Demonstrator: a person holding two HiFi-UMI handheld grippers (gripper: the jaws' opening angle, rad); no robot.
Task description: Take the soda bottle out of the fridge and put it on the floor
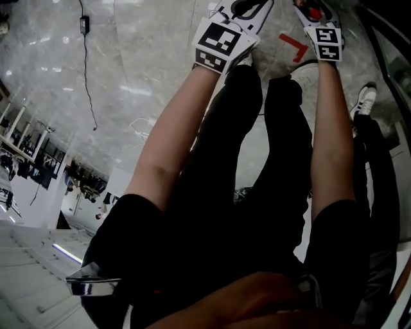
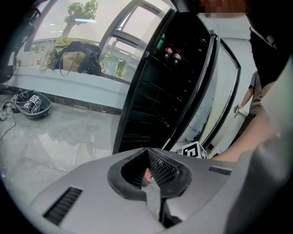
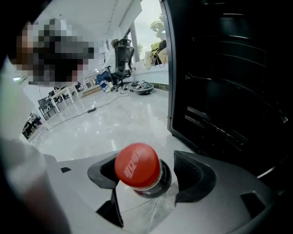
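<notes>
In the right gripper view, the soda bottle [image 3: 137, 166] with a red cap stands upright between the jaws of my right gripper [image 3: 149, 172], over the pale floor. The jaws are open, and a gap shows between the bottle's shoulder and the right pad [image 3: 190, 171]. The head view puts the right gripper [image 1: 314, 13] at the top right, pointing down at the floor, with the red cap [image 1: 313, 11] at its tip. My left gripper [image 2: 147, 157] is shut and holds nothing; a speck of red shows behind its tips. The left gripper [image 1: 247, 8] hangs just left of the right one.
The black fridge [image 2: 169, 87] stands open close by, with bottles [image 2: 172, 54] on an upper shelf and its door [image 2: 224, 91] swung to the right. Its dark shelves [image 3: 229, 77] fill the right gripper view's right side. Another person [image 2: 252, 98] stands beyond. A cable [image 1: 87, 71] crosses the marble floor.
</notes>
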